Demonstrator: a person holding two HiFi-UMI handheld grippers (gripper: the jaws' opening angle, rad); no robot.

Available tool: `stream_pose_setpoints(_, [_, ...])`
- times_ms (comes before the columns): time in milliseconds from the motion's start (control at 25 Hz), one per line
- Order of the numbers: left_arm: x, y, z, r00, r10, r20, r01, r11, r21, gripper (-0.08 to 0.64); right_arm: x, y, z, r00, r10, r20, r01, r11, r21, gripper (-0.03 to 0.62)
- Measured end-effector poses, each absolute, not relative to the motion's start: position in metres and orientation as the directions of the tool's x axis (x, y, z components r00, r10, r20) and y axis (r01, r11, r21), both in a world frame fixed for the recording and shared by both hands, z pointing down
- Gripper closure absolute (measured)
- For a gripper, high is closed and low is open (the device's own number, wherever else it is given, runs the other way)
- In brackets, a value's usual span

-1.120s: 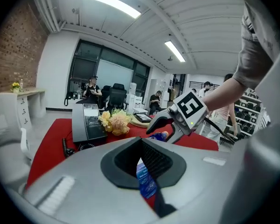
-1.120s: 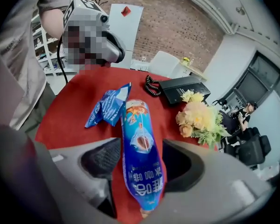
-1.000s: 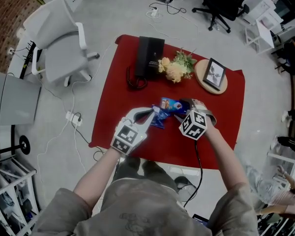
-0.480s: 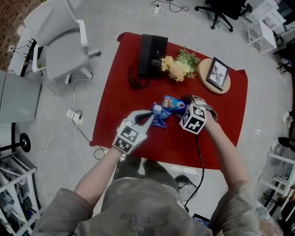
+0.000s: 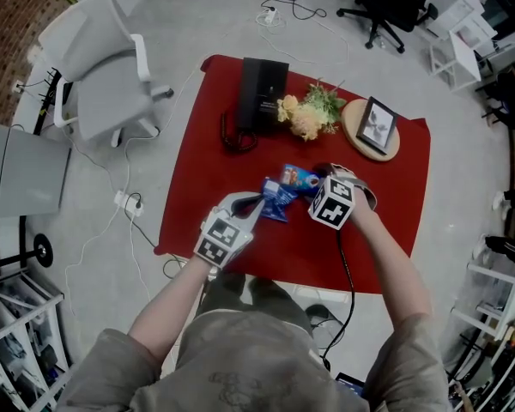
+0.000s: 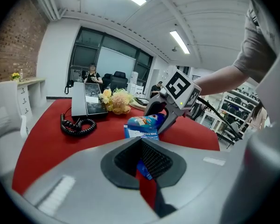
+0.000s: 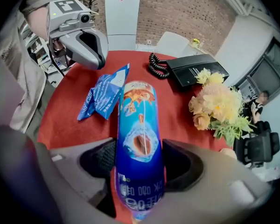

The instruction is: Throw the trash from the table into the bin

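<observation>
Nothing has gone into the bin yet, and no bin shows in any view. Both bits of trash are on the red surface (image 5: 197, 153), just below the middle of the head view: a blue snack tube (image 7: 139, 139) and, just left of it, a crumpled blue wrapper (image 5: 275, 204). So I judge this the pickup stage, with the lifting, carrying and dropping all left to do

My right claw (image 5: 318, 183) points steeply down over the tube. Its jaws have just been opening and stand about as wide as they go, with the tube lying lengthwise between them. The pads sit close on either side but I see no squeeze, so it is released

My left claw (image 5: 258, 202) comes in low from the lower left. Its jaws are almost together, and a corner of the wrapper looks nipped between the pads, so I read it as clenched on that wrapper
</observation>
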State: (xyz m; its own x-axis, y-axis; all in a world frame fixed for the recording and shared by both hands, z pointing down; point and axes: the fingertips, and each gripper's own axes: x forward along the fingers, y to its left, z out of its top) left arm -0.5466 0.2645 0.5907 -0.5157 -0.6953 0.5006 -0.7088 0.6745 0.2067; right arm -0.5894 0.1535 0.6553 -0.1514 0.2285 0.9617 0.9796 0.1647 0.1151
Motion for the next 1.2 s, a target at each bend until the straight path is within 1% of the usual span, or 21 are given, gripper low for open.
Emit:
stream_pose_setpoints(320, [-0.550,0.266,0.583,-0.539,-0.681,0.496,-0.702,0.688,0.183,0.552,-0.592,0.139,0.640,-0.227,0.289,0.930,0.945,0.295,0.139,0.302])
stream_pose_setpoints(480, [-0.554,0.267,0.564,-0.560,-0.682,0.471,-0.700,0.693,0.172,0.552,-0.597,0.138,0.610,-0.300,0.337,0.893,0.913,0.373,0.166,0.302])
stream_pose_setpoints(600, [-0.560,0.269,0.542,-0.585,-0.684,0.437,-0.700,0.697,0.154,0.552,-0.601,0.138,0.576,-0.376,0.388,0.842,0.877,0.443,0.187,0.302])
stream_pose_setpoints(720, [-0.568,0.272,0.515,-0.611,-0.685,0.396,-0.698,0.703,0.139,0.552,-0.601,0.138,0.537,-0.464,0.448,0.764,0.824,0.535,0.187,0.302])
stream_pose_setpoints(880, [-0.579,0.276,0.471,-0.649,-0.691,0.319,-0.679,0.715,0.167,0.552,-0.596,0.132,0.484,-0.601,0.496,0.627,0.740,0.642,0.201,0.302])
stream_pose_setpoints(1040, [-0.587,0.279,0.428,-0.678,-0.690,0.254,-0.686,0.718,0.121,0.552,-0.583,0.123,0.437,-0.712,0.504,0.489,0.667,0.704,0.246,0.302])
stream_pose_setpoints(1200, [-0.587,0.280,0.382,-0.688,-0.703,0.181,-0.700,0.709,0.091,0.552,-0.568,0.110,0.394,-0.790,0.490,0.368,0.589,0.772,0.238,0.301])
